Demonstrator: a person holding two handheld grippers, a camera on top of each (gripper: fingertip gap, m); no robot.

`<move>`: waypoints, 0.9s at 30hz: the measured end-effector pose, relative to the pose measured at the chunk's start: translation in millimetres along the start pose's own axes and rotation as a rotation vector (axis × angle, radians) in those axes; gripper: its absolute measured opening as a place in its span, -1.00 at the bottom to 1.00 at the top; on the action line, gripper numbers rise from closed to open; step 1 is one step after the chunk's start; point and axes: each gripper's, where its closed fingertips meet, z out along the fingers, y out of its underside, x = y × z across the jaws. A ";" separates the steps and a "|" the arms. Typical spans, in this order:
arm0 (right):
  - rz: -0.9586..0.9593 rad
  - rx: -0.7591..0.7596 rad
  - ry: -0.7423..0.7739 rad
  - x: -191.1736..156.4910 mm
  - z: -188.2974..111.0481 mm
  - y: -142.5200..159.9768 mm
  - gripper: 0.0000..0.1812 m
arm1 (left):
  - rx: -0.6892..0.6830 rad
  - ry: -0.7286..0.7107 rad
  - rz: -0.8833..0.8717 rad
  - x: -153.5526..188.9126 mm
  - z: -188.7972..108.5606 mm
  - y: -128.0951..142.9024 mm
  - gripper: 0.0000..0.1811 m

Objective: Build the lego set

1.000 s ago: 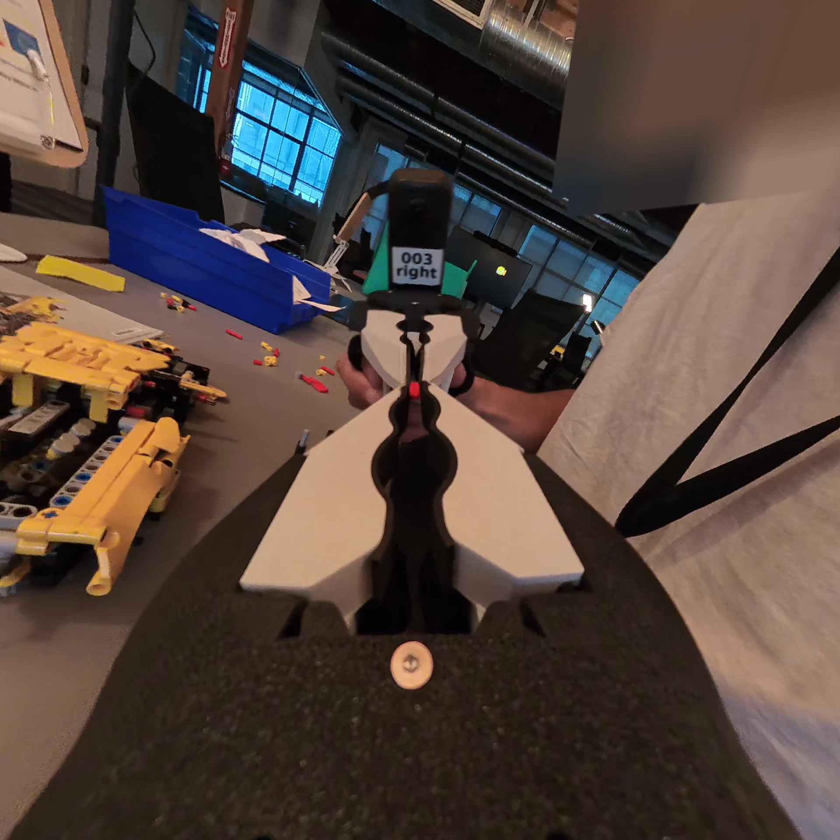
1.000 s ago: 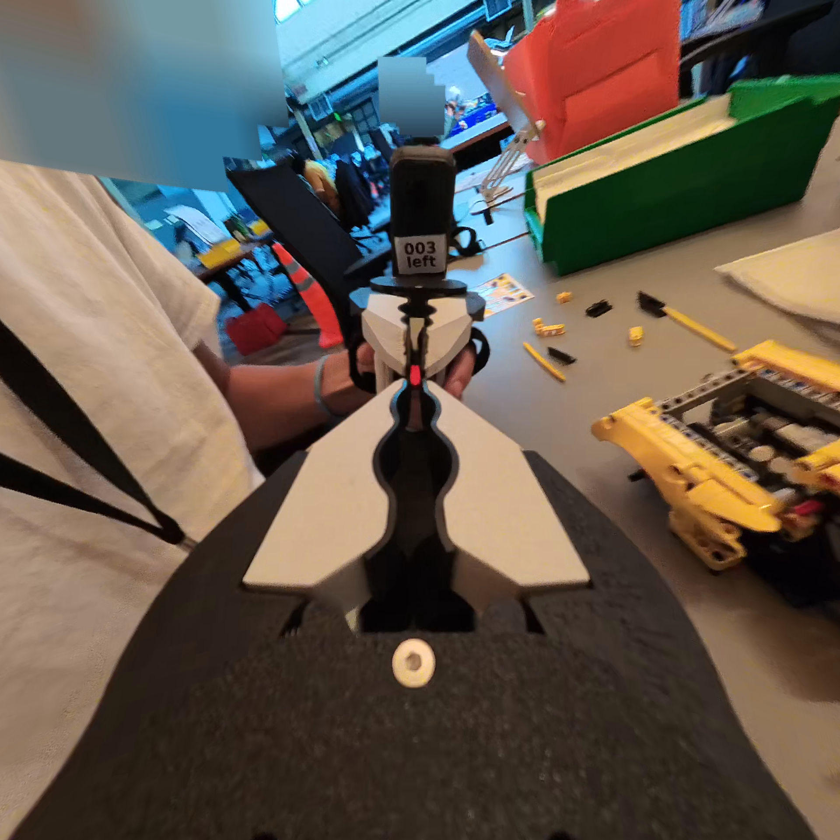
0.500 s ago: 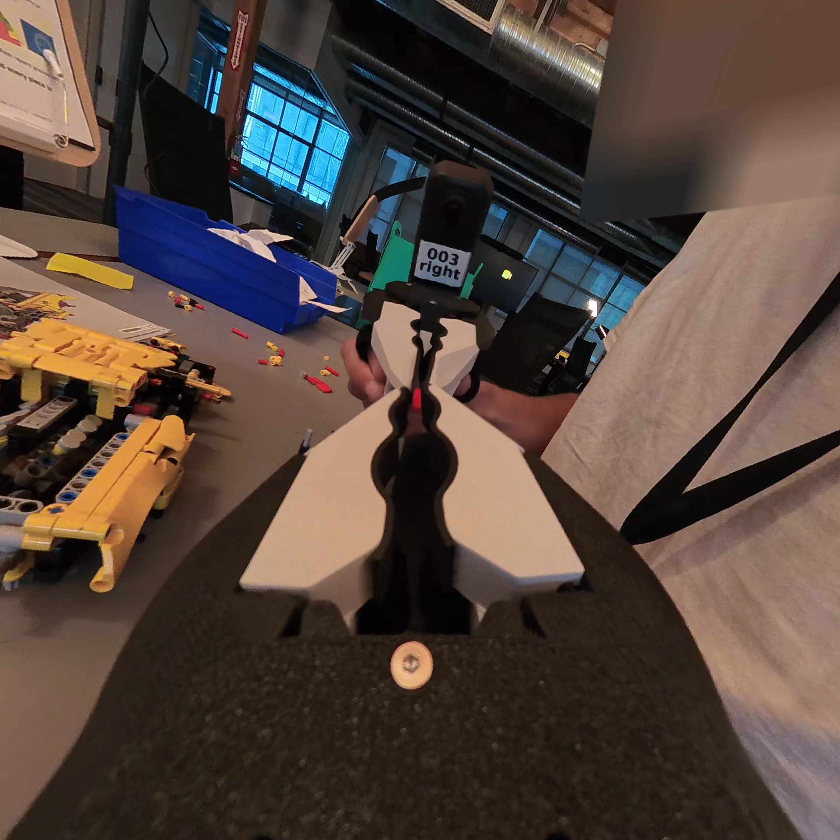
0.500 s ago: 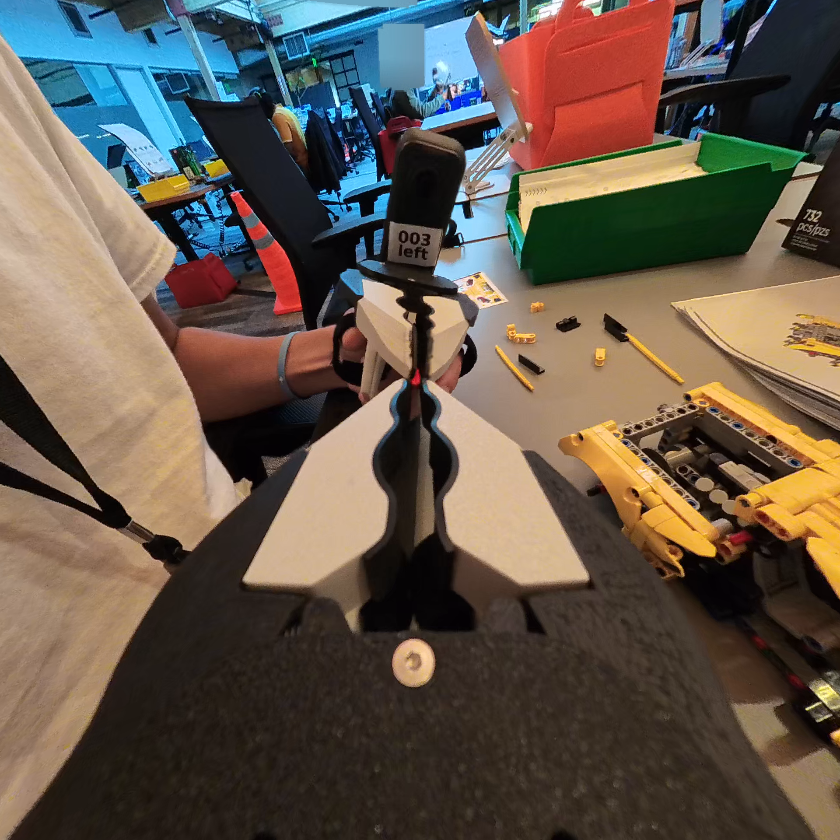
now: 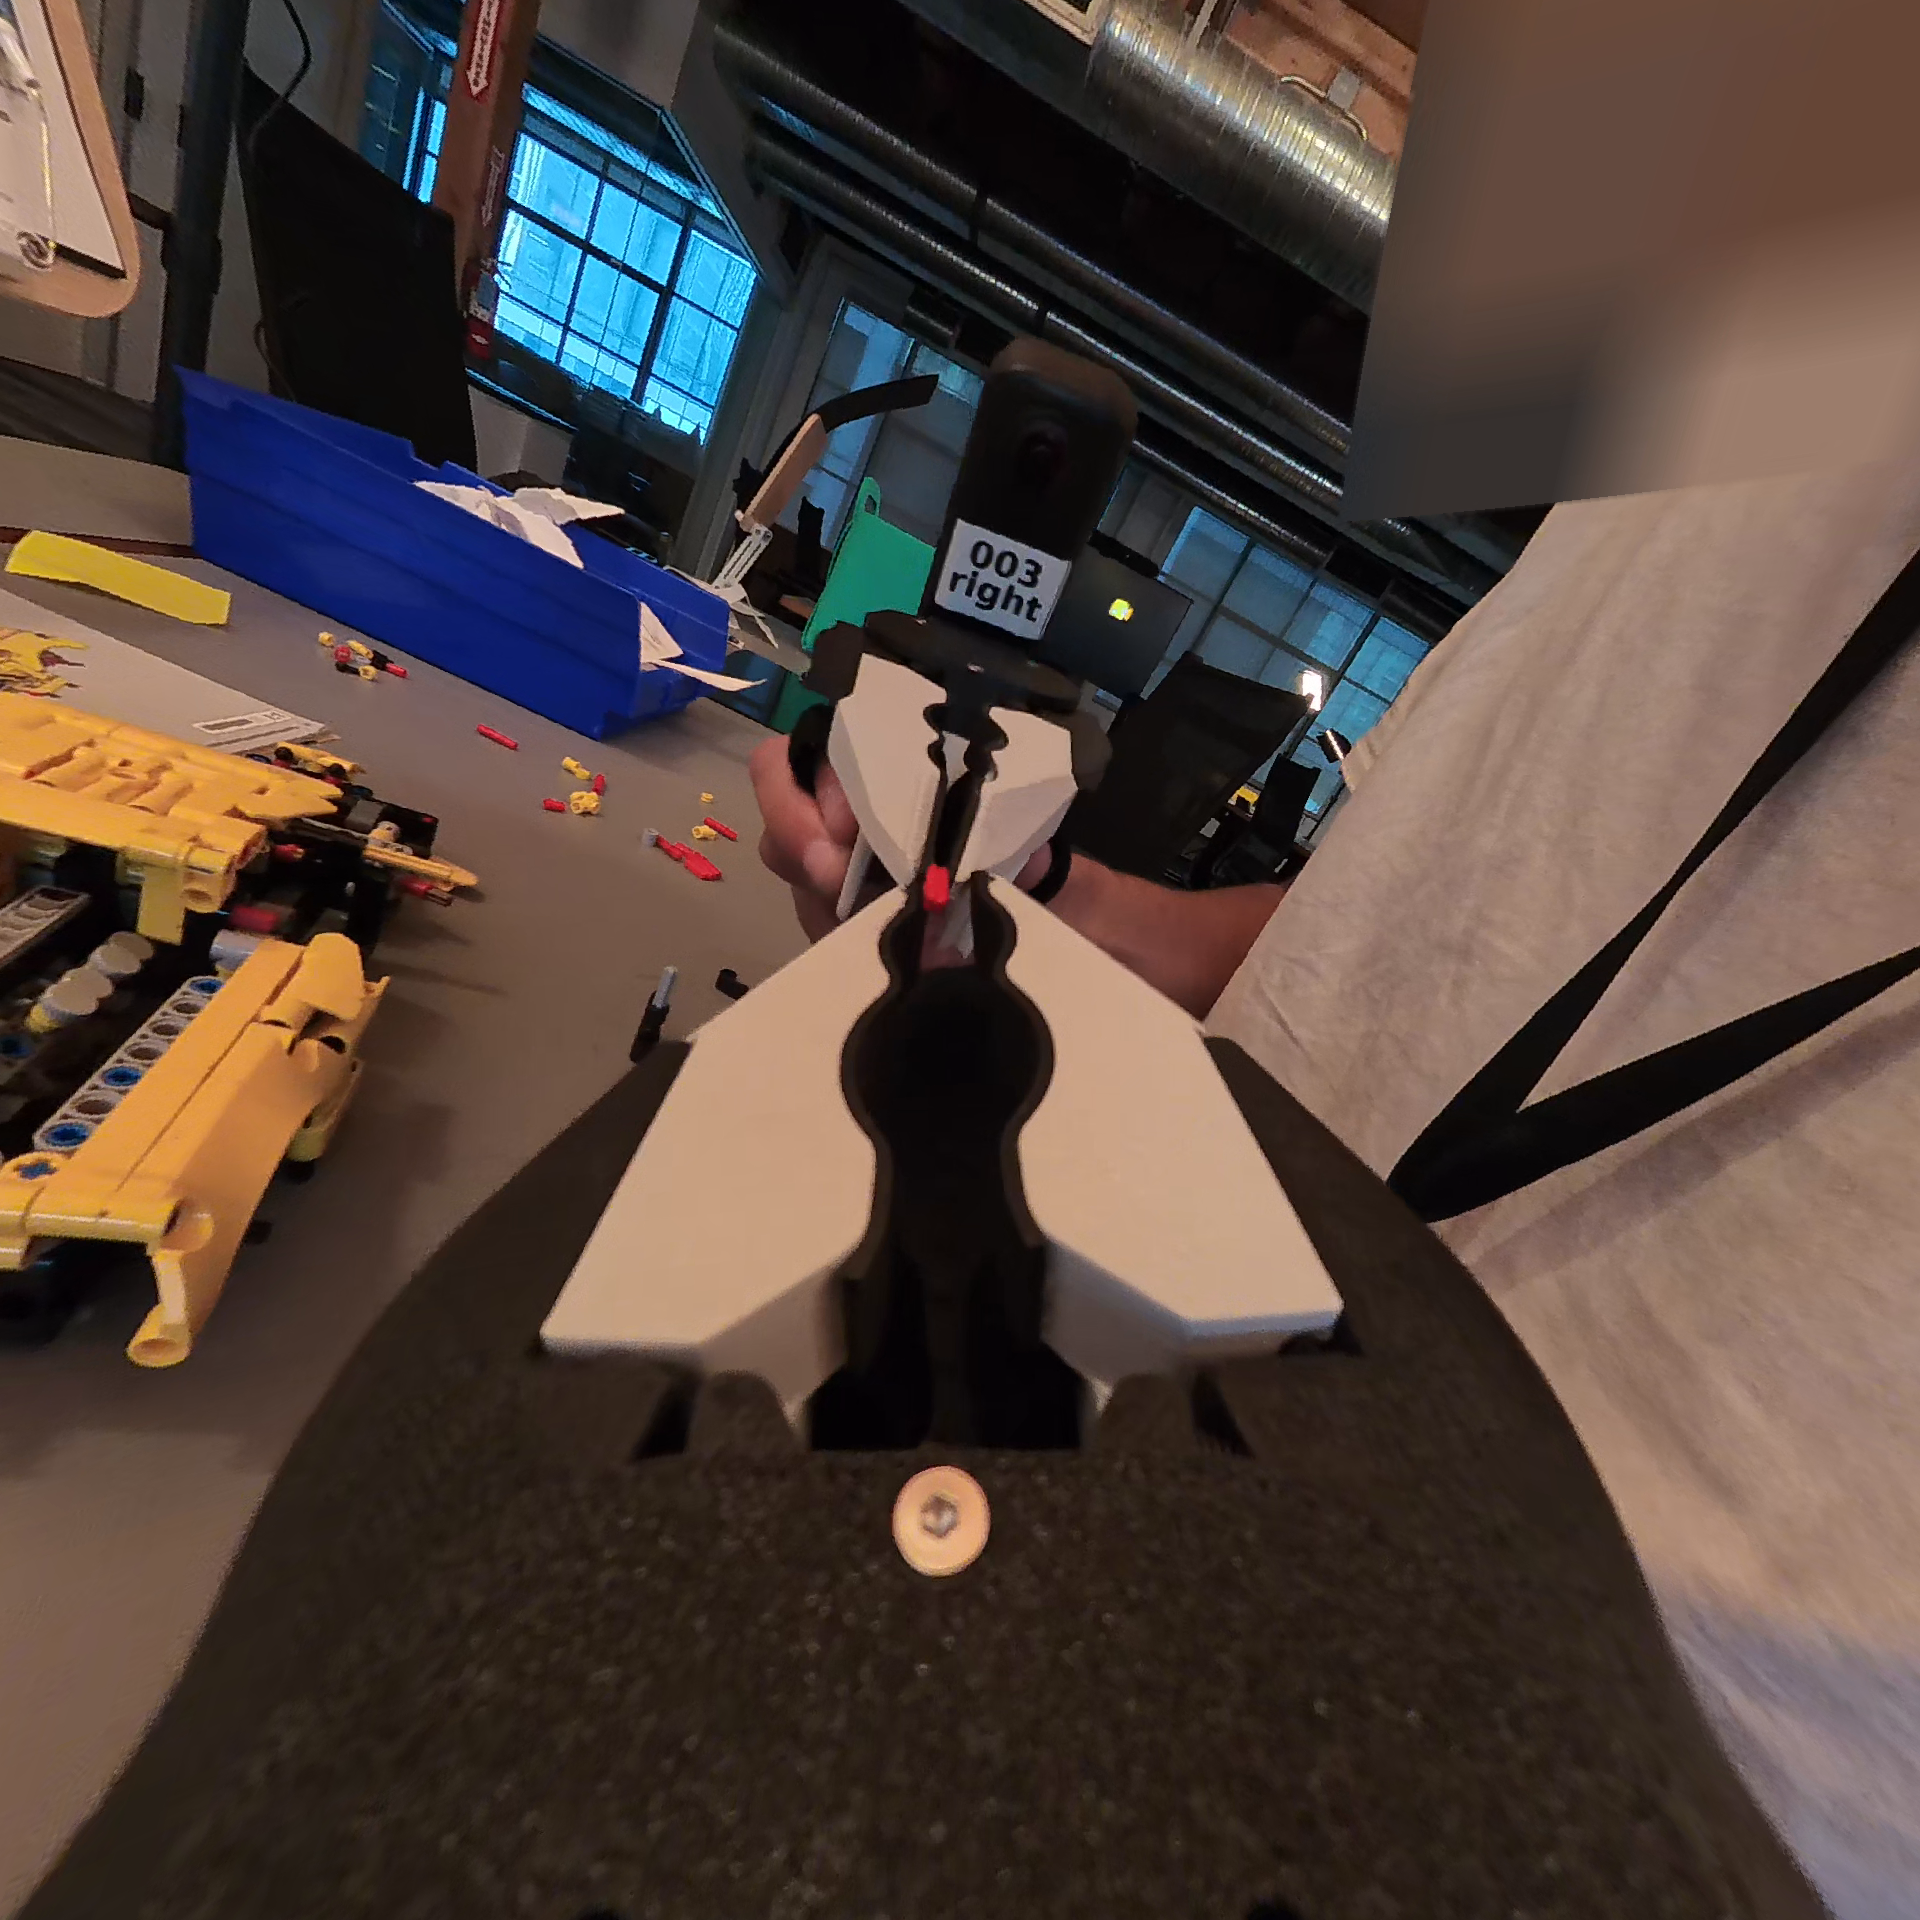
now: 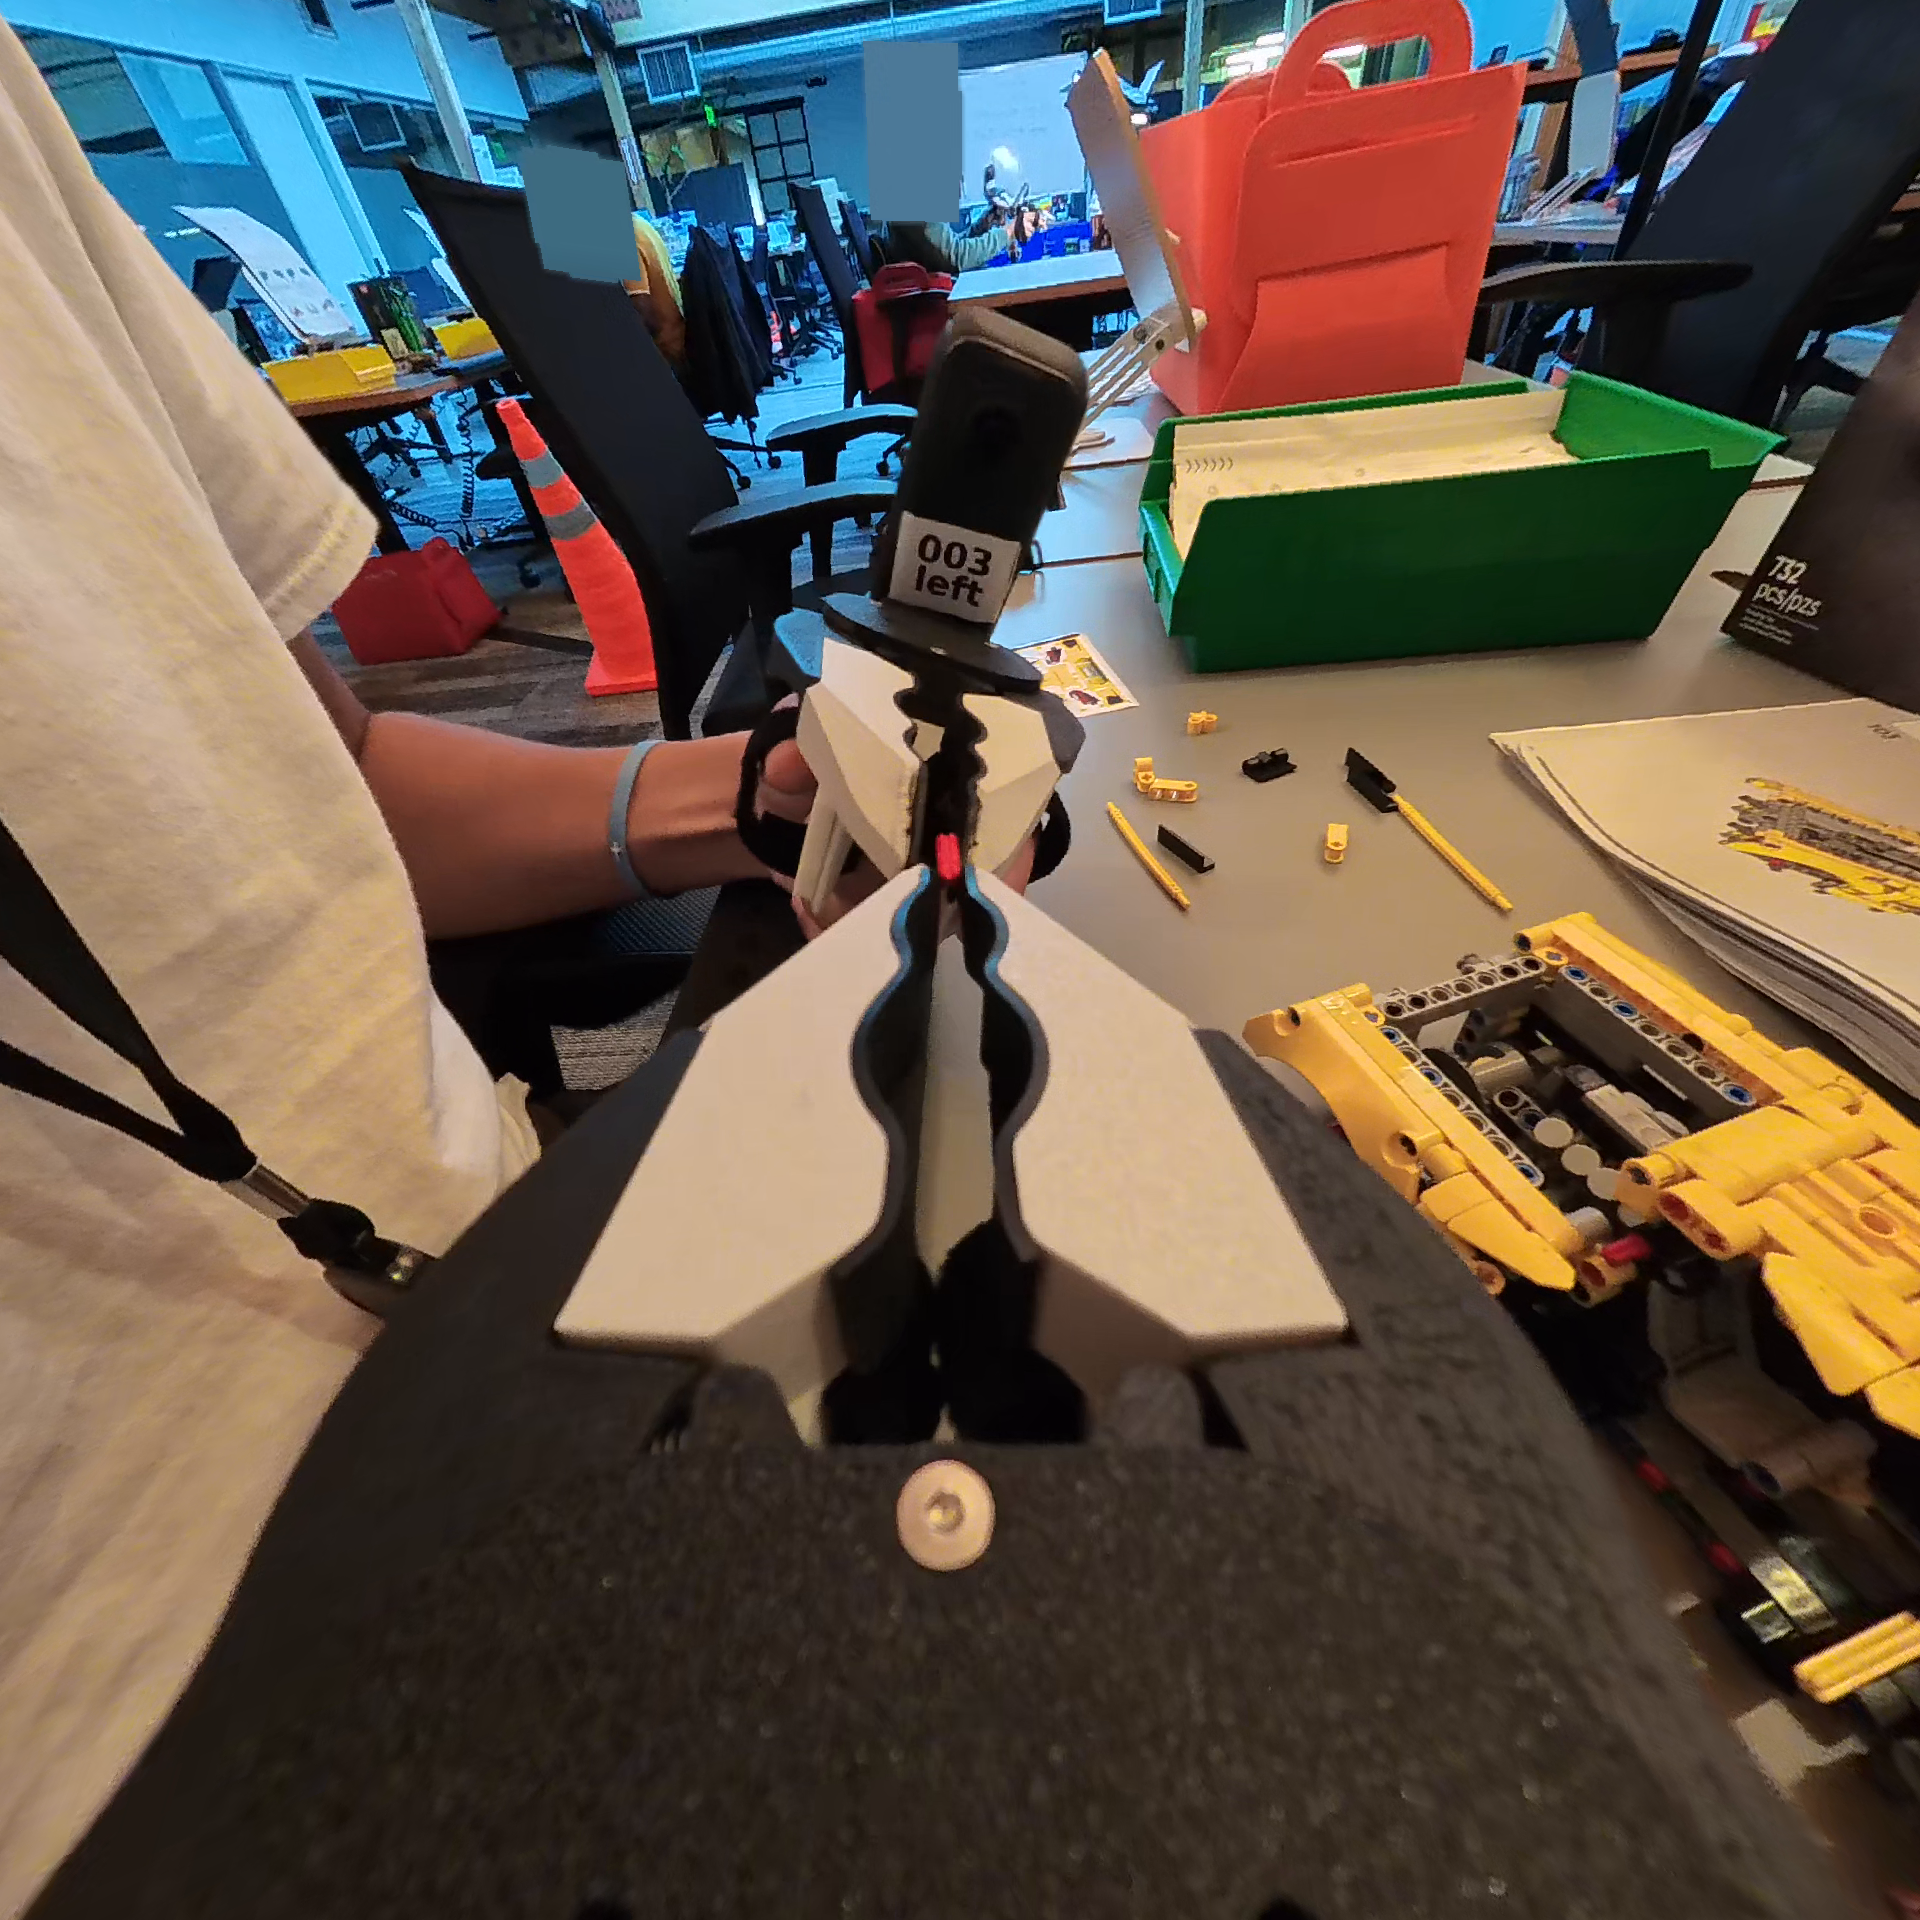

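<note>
My left gripper [image 5: 940, 914] and my right gripper [image 6: 943, 894] point at each other, tip to tip, in the air in front of a person's white shirt. Both are shut. A small red pin [image 5: 935, 885] sits where the two tips meet and seems pinched from both ends. It also shows in the right wrist view [image 6: 945, 857]. The right gripper [image 5: 940, 868] faces me in the left wrist view, the left gripper [image 6: 945, 826] in the right wrist view. The partly built yellow and black lego model [image 5: 177, 1091] lies on the grey table, also in the right wrist view [image 6: 1621, 1122].
A blue bin [image 5: 416, 561] and scattered red and yellow pieces [image 5: 582, 800] lie beyond the model. A green bin [image 6: 1434, 551], an orange bag [image 6: 1340, 229], an instruction booklet [image 6: 1714, 831], a black box [image 6: 1849, 561] and loose yellow and black pieces [image 6: 1164, 790] are on the other side. My left and right fingertips are right by each other.
Both grippers stay tip to tip around the red pin. The pair has tilted and shifted slightly, so the right wrist view now shows more of the table and model.
</note>
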 end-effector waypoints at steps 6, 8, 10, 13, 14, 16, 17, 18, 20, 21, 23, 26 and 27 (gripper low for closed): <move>-0.019 -0.002 0.006 -1.4 -0.4 -1.0 -0.97 | 0.025 0.007 -0.017 0.0 -2.3 -4.3 -0.94; -0.015 0.003 0.005 -1.4 -0.4 -1.6 -0.98 | 0.019 0.002 -0.011 -0.3 -1.5 -3.4 -0.95; -0.007 0.007 -0.001 -1.6 -0.6 -1.8 -0.97 | 0.017 0.003 -0.012 -0.2 -1.4 -2.9 -0.95; -0.007 0.008 -0.002 -1.4 -0.2 -1.6 -0.97 | 0.016 -0.002 -0.006 -0.4 -1.4 -3.0 -0.96; -0.004 0.008 -0.002 -1.2 -0.1 -1.7 -0.97 | 0.017 -0.002 -0.007 -0.4 -1.5 -3.1 -0.96; -0.003 0.012 -0.007 -1.8 0.1 -1.7 -0.97 | 0.015 0.000 -0.005 0.0 -1.7 -2.9 -0.96; 0.001 0.014 -0.006 -1.1 0.4 -1.6 -0.97 | 0.014 -0.008 0.005 -0.7 -1.9 -2.9 -0.96; 0.010 0.016 -0.001 0.0 0.6 -1.2 -0.97 | 0.010 -0.021 0.025 -1.7 -2.0 -2.8 -0.96; 0.021 -0.014 0.004 2.7 -4.9 3.9 -0.95 | -0.004 -0.044 0.066 -3.0 -1.9 -0.4 -0.96; 0.013 -0.050 0.043 11.0 -14.4 9.0 -0.88 | -0.002 -0.056 0.085 -3.8 -2.6 -0.8 -0.96; 0.044 -0.153 0.115 30.9 -43.4 25.5 -0.77 | 0.005 -0.094 0.120 -7.9 -4.9 -3.0 -0.96; 0.099 -0.442 0.193 49.1 -85.8 76.3 -0.65 | 0.003 -0.139 0.150 -14.9 -5.5 -4.6 -0.96; 0.078 -0.529 0.216 50.8 -94.7 89.9 -0.68 | -0.006 -0.155 0.165 -17.4 -4.6 -3.9 -0.96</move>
